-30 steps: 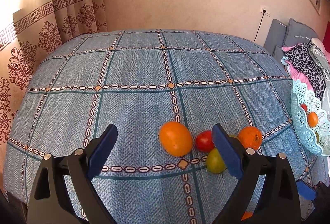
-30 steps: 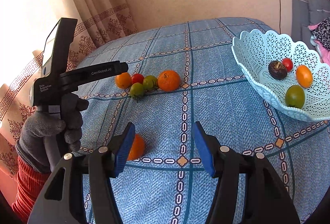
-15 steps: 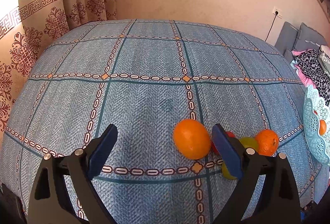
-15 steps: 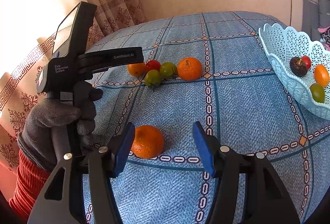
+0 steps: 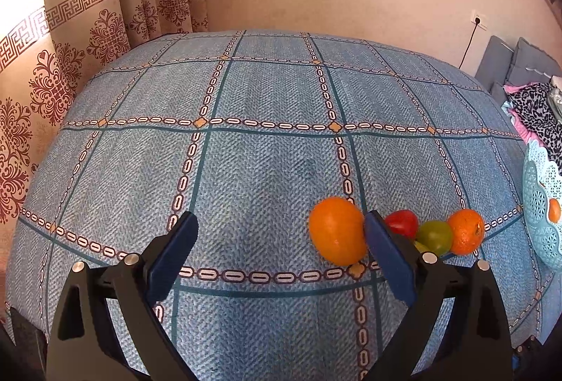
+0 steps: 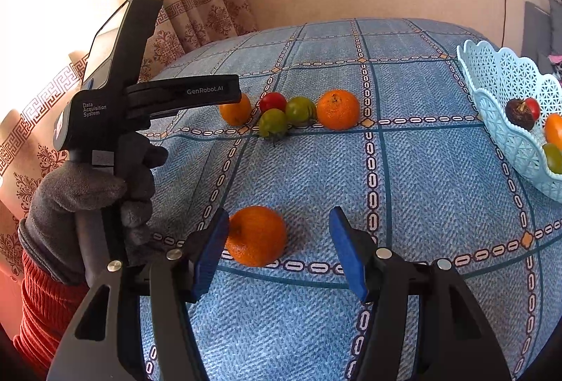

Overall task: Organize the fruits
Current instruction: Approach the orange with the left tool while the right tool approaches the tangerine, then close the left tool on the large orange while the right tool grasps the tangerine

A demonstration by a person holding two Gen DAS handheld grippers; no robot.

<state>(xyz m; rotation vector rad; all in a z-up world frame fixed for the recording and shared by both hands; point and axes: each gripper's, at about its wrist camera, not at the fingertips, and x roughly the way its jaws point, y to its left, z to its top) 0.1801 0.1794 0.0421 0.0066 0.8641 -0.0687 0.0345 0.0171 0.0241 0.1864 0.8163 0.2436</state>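
Blue checked cloth covers the worktop [image 6: 439,177], with a pale lattice basket [image 6: 498,79] of fruit at its right edge. Both tools gape wide: the right tool [image 6: 279,245] flanks a lone orange [image 6: 256,235]; the left tool [image 5: 281,249] nears another orange [image 5: 335,235] beside a red tomato [image 5: 404,223].

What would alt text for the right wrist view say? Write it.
Open right tongs frame a lone orange on a blue patterned tablecloth. Behind lie more oranges and tomatoes; a gloved hand holds the left tongs, and a lattice basket holds fruit.
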